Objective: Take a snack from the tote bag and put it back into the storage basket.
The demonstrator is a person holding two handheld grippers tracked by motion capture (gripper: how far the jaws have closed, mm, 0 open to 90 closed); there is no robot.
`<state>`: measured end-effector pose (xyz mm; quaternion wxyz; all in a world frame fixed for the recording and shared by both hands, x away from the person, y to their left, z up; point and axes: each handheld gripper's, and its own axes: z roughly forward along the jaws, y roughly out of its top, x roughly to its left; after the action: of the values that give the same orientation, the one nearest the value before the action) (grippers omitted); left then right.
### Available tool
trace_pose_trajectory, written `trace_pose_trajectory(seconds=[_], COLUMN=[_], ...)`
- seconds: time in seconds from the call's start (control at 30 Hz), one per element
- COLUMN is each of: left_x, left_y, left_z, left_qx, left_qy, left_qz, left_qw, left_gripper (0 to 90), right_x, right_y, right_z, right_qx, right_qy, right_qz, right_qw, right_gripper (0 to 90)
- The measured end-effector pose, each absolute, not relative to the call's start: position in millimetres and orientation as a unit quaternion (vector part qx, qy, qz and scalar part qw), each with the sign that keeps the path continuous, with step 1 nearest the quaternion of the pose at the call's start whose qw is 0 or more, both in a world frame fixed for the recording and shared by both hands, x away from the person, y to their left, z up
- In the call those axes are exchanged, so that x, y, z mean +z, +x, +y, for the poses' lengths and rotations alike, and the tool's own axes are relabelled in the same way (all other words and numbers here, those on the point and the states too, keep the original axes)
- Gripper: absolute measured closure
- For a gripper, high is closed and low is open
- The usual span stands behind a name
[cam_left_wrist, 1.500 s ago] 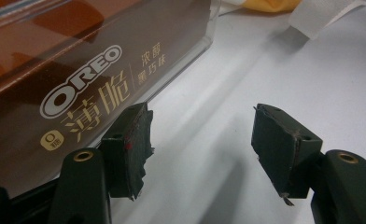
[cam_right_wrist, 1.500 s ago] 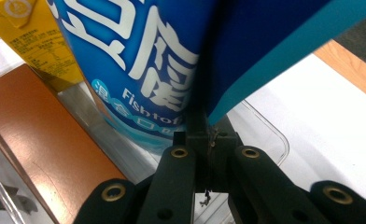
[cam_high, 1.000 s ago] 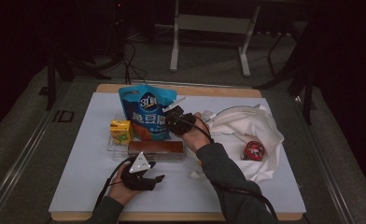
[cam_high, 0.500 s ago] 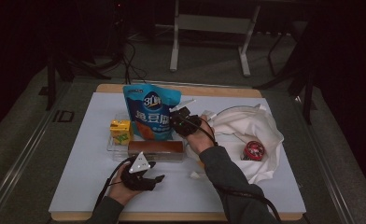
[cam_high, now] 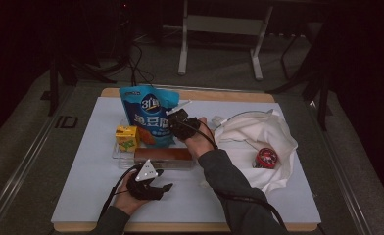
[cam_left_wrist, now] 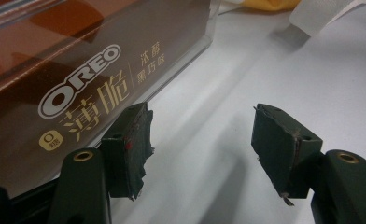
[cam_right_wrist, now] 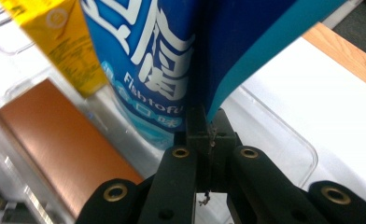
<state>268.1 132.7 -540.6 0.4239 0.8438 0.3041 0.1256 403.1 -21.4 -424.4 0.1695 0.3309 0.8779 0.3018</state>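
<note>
- right gripper [cam_right_wrist: 204, 140]: jaws clamped tight on the side edge of the blue tofu snack bag [cam_high: 148, 117], keeping it upright over the clear tray [cam_high: 119, 155]. Pinching the seam probably stops the floppy bag folding over.
- left gripper [cam_left_wrist: 200, 140]: jaws parted with nothing between them, parked on the white tabletop [cam_high: 82, 161] just beside the Oreo box [cam_left_wrist: 78, 70], maybe ready to steady the tray.
- yellow juice carton [cam_high: 126, 138] sits in the tray left of the bag; a white cloth bag [cam_high: 266, 142] with a red tin [cam_high: 266, 157] lies off right.

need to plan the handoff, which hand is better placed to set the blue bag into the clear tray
Right: the right claw is already shut on the blue bag edge above the clear tray. The left claw is open by the oreo box.
</note>
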Motion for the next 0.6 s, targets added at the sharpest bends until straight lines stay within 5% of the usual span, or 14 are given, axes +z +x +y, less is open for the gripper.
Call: trace_pose_trajectory(seconds=[0.6], left_x=[-540.8], left_y=[268.3], left_z=[132.5], left_qx=[0.125], left_qy=[0.844], left_qz=[0.305], left_qw=[0.424], left_gripper=[37.5], right_x=[-425.8], right_y=[412.5], right_z=[-22.8], right_qx=[0.309], right_qy=[0.338], right_qz=[0.876], right_qw=[0.15], right_gripper=[87.0])
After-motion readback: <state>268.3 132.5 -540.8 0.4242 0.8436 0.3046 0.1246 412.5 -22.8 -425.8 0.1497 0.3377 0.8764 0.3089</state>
